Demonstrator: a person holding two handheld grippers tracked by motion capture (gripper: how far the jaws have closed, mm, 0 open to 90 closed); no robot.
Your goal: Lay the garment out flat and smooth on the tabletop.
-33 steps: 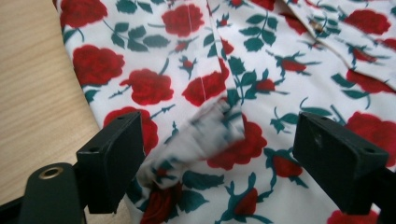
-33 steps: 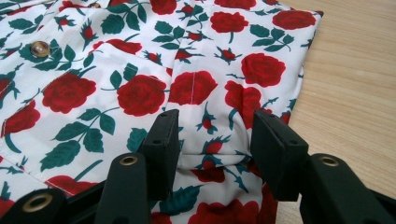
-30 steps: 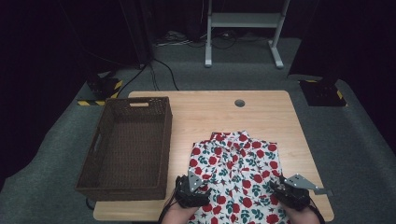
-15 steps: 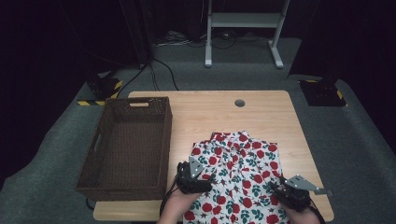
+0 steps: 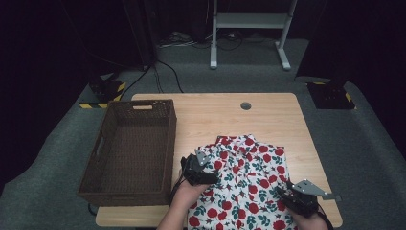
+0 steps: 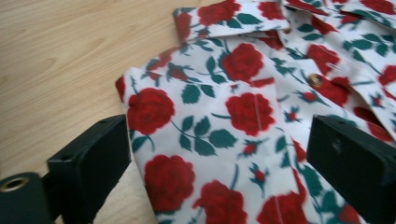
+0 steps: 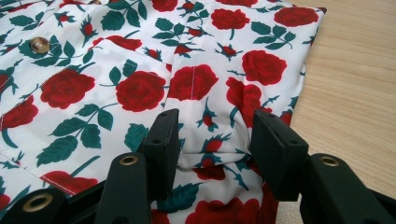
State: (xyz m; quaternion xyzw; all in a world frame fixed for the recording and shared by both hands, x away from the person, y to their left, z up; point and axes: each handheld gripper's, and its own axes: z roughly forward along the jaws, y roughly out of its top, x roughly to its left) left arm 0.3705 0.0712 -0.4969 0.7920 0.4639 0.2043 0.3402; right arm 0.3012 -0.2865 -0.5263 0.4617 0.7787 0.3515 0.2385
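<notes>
A folded white shirt (image 5: 251, 165) printed with red roses and green leaves lies on the near right part of the wooden table (image 5: 215, 115). My left gripper (image 5: 207, 167) hovers at the shirt's left edge. In the left gripper view it (image 6: 219, 154) stands wide open, one jaw on each side of a folded corner of the shirt (image 6: 210, 116). My right gripper (image 5: 283, 192) rests on the shirt's near right edge. In the right gripper view its jaws (image 7: 210, 135) are drawn partway in, pinching a raised pucker of the shirt (image 7: 140, 88).
A dark wicker basket (image 5: 170, 139) with handle cut-outs stands on the table's left side, close to my left gripper. A small round grommet hole (image 5: 245, 105) is near the far edge. Bare wood (image 7: 355, 93) lies just right of the shirt.
My left gripper has moved forward along the shirt's left edge, away from the near table edge. The right gripper has stayed in place on the shirt.
</notes>
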